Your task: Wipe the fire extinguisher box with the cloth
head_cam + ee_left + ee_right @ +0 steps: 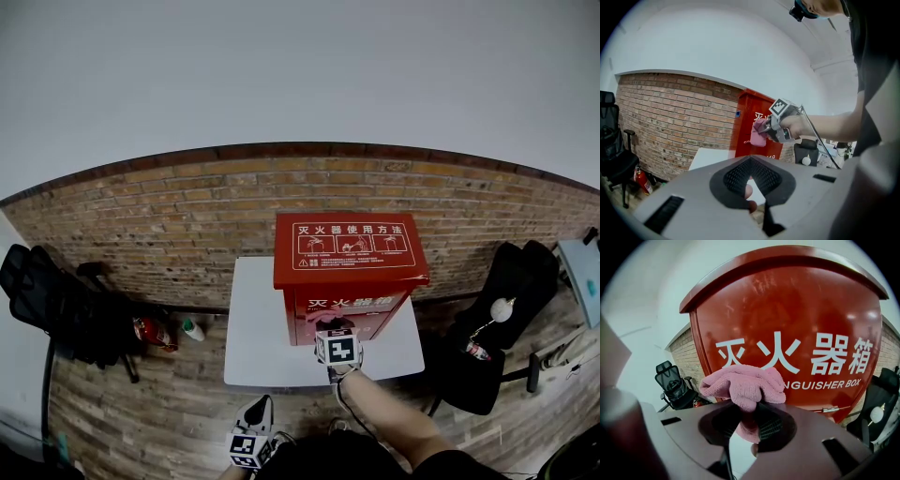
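Head view: red fire extinguisher box (349, 253) on white table (258, 347) by brick wall (169, 225), right gripper (337, 349) at its front face, left gripper (249, 445) low, well clear
Left gripper view: jaws together, nothing in them
Right gripper view: jaws clamped on bunched pink cloth (743, 385), just in front of box lettering

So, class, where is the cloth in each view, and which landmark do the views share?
Head view: not clear; hidden behind the right gripper at centre.
Left gripper view: cloth just right of centre, against the box.
Right gripper view: lower centre, gripped in the jaws.
Shared landmark: the red box.
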`<state>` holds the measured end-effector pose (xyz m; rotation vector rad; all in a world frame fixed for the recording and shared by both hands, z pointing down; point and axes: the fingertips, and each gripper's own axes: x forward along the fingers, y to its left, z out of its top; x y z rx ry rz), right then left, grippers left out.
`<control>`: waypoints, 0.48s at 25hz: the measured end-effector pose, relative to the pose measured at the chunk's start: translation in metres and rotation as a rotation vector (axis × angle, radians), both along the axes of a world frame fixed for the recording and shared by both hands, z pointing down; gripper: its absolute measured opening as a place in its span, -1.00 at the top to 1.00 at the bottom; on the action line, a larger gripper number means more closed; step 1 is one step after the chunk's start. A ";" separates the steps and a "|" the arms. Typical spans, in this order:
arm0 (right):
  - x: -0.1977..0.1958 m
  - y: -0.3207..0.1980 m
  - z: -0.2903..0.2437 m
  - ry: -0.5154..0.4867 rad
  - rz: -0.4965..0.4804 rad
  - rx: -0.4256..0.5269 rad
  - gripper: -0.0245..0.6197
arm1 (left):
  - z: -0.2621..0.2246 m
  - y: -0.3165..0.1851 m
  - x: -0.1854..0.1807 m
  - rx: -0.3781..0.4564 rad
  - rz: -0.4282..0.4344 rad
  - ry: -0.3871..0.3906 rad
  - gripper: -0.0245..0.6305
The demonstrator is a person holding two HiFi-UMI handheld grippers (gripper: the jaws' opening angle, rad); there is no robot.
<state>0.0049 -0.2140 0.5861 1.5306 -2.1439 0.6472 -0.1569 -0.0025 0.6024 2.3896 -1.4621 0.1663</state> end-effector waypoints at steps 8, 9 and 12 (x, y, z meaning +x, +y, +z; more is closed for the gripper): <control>0.002 0.000 -0.038 -0.016 -0.005 0.039 0.65 | -0.003 0.000 0.004 0.006 0.006 0.002 0.87; 0.002 0.000 -0.043 -0.022 -0.007 0.047 0.65 | -0.003 0.000 0.004 0.007 0.006 0.002 0.87; 0.001 0.000 -0.056 -0.032 -0.015 0.069 0.64 | -0.003 0.000 0.004 0.007 0.010 0.000 0.87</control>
